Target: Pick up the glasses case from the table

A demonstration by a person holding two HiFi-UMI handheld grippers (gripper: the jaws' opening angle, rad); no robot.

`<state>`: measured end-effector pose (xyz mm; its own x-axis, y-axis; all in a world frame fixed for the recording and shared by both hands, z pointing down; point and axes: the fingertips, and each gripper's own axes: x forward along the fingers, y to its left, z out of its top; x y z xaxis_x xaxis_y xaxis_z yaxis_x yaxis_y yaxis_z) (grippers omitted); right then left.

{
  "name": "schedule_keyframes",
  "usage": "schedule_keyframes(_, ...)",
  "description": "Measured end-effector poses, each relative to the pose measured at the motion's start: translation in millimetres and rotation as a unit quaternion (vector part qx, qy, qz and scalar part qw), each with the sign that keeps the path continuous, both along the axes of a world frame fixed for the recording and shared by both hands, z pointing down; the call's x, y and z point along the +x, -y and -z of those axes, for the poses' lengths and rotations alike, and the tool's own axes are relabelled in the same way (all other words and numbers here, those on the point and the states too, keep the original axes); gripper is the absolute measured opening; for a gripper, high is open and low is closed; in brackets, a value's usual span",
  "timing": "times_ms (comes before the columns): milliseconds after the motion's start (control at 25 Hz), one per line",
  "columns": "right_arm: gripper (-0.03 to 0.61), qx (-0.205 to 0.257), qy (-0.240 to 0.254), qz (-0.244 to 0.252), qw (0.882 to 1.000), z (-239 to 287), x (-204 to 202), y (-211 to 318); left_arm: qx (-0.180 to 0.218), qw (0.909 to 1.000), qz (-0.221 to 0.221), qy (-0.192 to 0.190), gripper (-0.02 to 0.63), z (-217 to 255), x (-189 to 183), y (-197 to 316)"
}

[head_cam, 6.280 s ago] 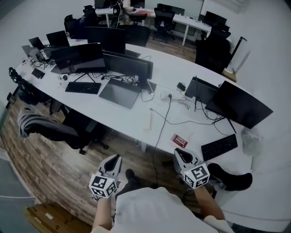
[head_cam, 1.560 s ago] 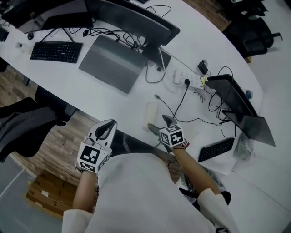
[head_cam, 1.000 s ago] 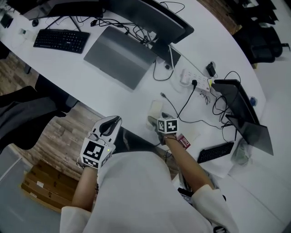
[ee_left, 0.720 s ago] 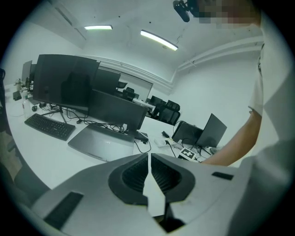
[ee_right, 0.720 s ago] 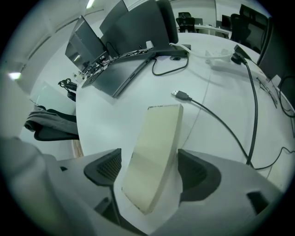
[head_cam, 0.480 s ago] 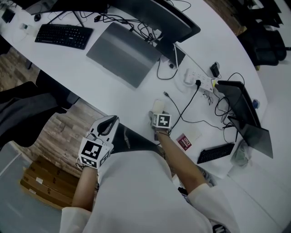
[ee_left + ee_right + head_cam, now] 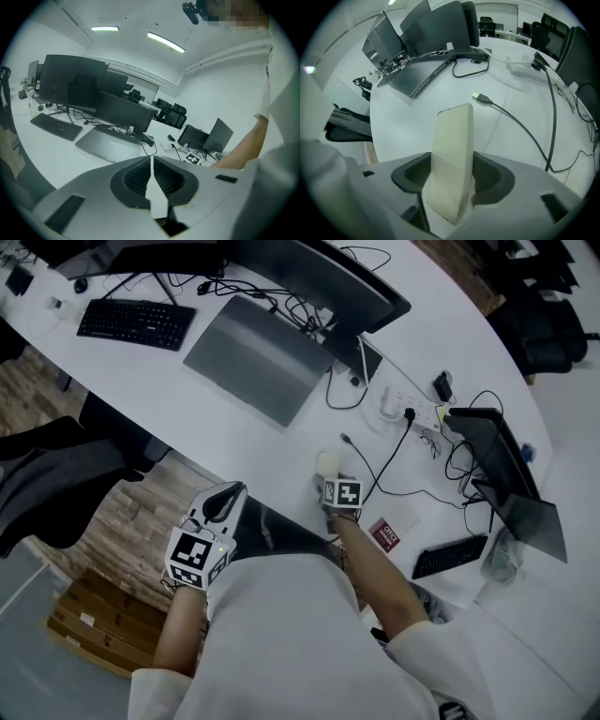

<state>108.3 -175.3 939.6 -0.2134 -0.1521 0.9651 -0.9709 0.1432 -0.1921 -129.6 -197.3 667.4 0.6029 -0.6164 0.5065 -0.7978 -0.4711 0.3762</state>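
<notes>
The glasses case [image 7: 327,462] is a cream oblong box lying on the white table [image 7: 234,432] near its front edge. In the right gripper view the case [image 7: 453,126] runs lengthwise between the jaws and fills the gap. My right gripper [image 7: 330,478] points steeply down over it, its jaws closing, and both pads lie against the case's long sides [image 7: 451,161]. My left gripper [image 7: 227,497] hangs off the table's front edge over the wooden floor. Its jaws [image 7: 151,163] are shut with nothing between them.
A USB cable end [image 7: 480,97] lies just beyond the case, and its black lead runs to a power strip [image 7: 405,410]. A closed grey laptop [image 7: 255,357], a keyboard [image 7: 136,322] and monitors stand farther back. A red card [image 7: 385,534] lies to the right.
My right gripper has moved forward from beside the case to over it and has come down around it. The left gripper has stayed in place.
</notes>
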Motion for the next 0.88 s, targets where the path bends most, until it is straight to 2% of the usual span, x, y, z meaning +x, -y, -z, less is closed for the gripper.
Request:
schedule_keyframes(120, 0.273, 0.011, 0.012, 0.023, 1.000, 3, -3, -1, -0.001, 1.0000, 0.001, 0.001, 0.018, 0, -5, 0)
schedule_keyframes(240, 0.273, 0.027, 0.027, 0.017, 0.999, 10, -4, 1, 0.000, 1.0000, 0.000, 0.000, 0.018, 2, -7, -1)
schedule_keyframes(560, 0.273, 0.066, 0.091, -0.059, 0.992, 43, 0, 18, 0.008, 0.9999, -0.013, -0.006, 0.018, 11, -6, -3)
schedule_keyframes(880, 0.273, 0.146, 0.127, -0.101, 0.976, 117, 8, 37, 0.032, 0.9976, -0.060, -0.013, 0.018, 30, -2, 6)
